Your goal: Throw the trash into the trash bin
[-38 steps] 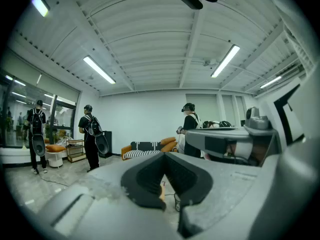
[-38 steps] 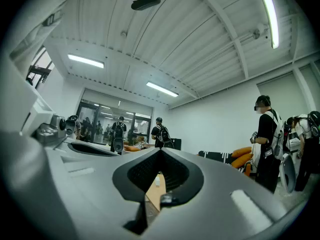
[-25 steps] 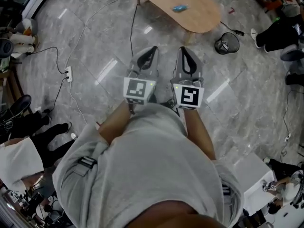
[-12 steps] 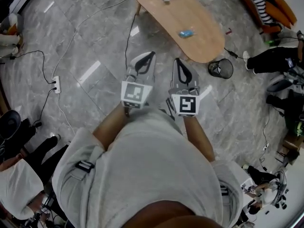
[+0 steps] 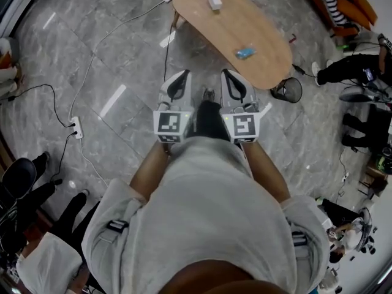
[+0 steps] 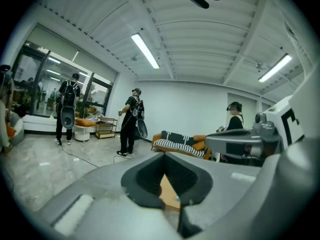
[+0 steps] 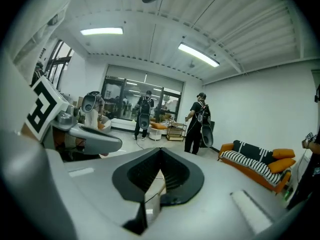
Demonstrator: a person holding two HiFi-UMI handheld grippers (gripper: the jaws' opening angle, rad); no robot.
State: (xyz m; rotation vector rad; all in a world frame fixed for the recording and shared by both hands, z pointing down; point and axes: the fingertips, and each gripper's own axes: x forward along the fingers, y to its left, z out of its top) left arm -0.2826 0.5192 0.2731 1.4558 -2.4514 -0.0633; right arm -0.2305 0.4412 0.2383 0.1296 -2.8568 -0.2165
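You are holding the two grippers out in front of your chest, side by side and apart, above bare marble floor. The left gripper [image 5: 180,77] is carrying nothing, and its jaws are meeting at the tips. The right gripper [image 5: 229,76] is likewise closed and empty.

Ahead of them the oval wooden table [image 5: 260,32] is lying on a diagonal, with its near long edge close to the right gripper's tip. A small blue piece of trash [image 5: 245,52] is sitting on the tabletop toward the right-hand end, near that edge. A small white box [image 5: 214,0] is resting well apart from it, toward the far end.

The black mesh trash bin [image 5: 288,90] is standing on the floor just beside the table's right end, off to the right of the right gripper.

Open floor is stretching away on your left, crossed by a thin cable [image 5: 92,66] running to a white power strip [image 5: 76,126]. Beyond the bin, a person's dark legs [image 5: 346,66] are closing off the right side.
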